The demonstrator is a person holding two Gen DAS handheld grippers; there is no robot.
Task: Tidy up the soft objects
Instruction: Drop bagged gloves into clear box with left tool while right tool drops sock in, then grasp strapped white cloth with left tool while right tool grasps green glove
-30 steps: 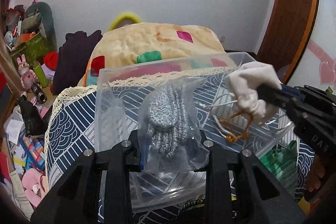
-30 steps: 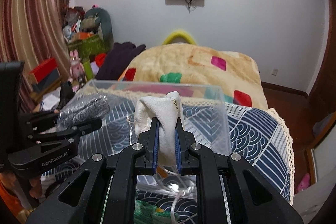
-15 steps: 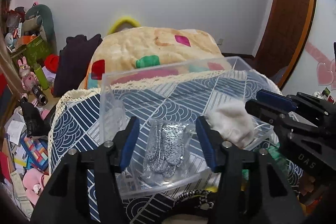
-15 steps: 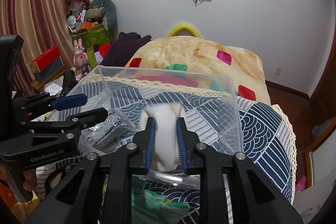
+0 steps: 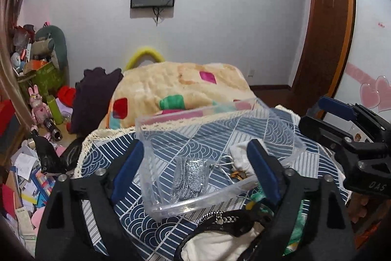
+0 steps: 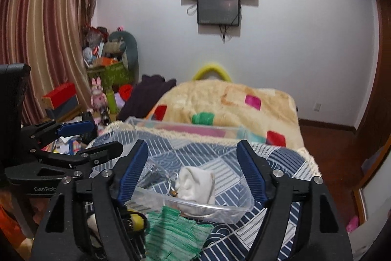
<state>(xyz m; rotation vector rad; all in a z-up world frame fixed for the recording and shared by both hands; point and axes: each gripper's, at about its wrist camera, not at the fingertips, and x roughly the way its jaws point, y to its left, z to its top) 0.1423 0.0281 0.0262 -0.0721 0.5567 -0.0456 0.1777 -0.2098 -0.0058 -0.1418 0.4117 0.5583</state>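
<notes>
Both grippers have let go and drawn back: the left gripper (image 5: 195,163) and right gripper (image 6: 193,163) hover with jaws spread wide, holding nothing. Inside the clear plastic bin (image 5: 281,133) lie the bagged silver knit gloves (image 5: 190,175) at left and the crumpled white cloth pouch (image 6: 195,185) at right, on the blue patterned tablecloth (image 6: 281,160).

Both grippers, left gripper (image 5: 196,164) and right gripper (image 6: 191,168), are black plastic with ribbed blue pads and silver screws.
</notes>
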